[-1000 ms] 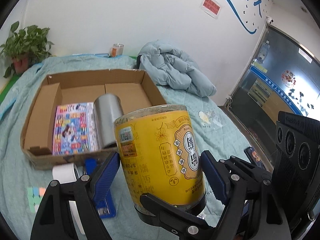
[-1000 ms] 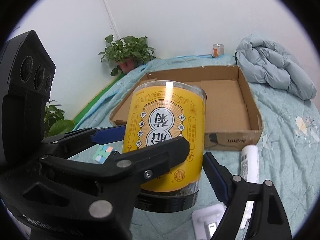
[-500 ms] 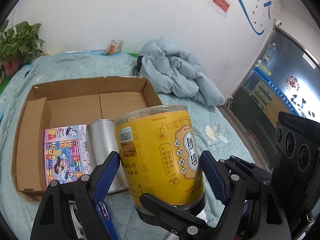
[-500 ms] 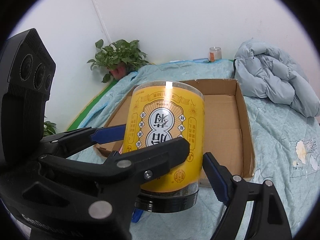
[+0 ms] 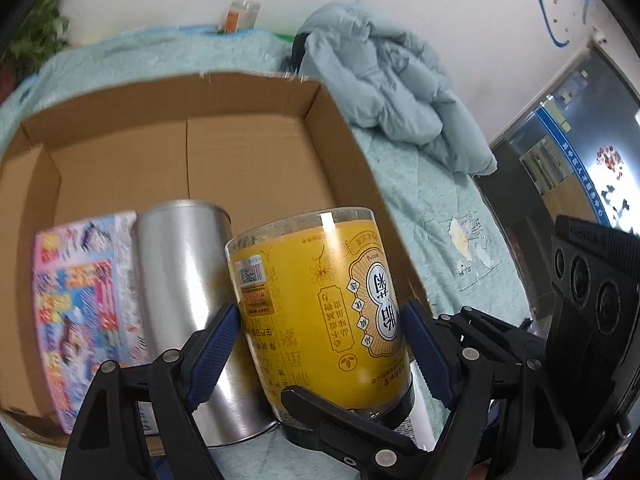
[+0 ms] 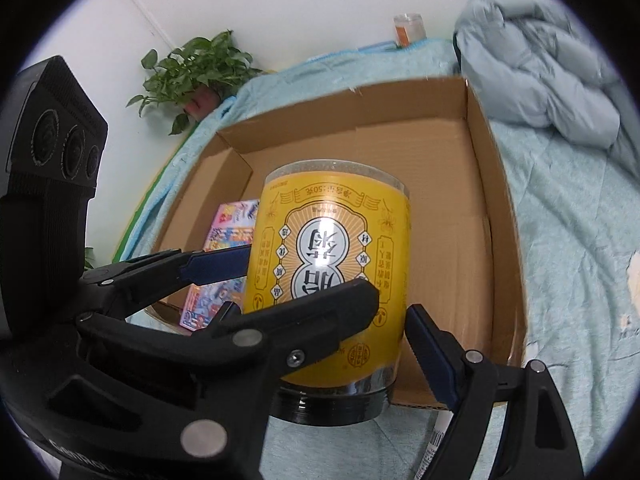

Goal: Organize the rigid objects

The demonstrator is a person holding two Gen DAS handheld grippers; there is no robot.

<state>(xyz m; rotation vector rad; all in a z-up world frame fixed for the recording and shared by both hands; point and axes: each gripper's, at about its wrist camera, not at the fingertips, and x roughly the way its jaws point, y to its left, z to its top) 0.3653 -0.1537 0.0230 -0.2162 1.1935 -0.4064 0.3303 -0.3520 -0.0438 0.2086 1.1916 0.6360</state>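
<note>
A yellow labelled jar (image 5: 320, 308) with a black lid at its low end is held upside down between both grippers. My left gripper (image 5: 320, 344) is shut on its sides; my right gripper (image 6: 320, 304) is shut on it from the other side (image 6: 332, 276). The jar hangs over the near right part of an open cardboard box (image 5: 248, 160). In the box lie a silver tin (image 5: 180, 280) and a colourful flat pack (image 5: 76, 292), also in the right wrist view (image 6: 224, 264).
The box rests on a teal bedspread (image 5: 432, 208). A pale blue padded jacket (image 5: 384, 92) is heaped behind the box at the right. A potted plant (image 6: 192, 72) and a small jar (image 6: 408, 28) stand by the wall. A white tube (image 6: 436, 440) lies in front of the box.
Both grippers have carried the jar forward, from in front of the box to over its near right part. The box and its contents now look much closer.
</note>
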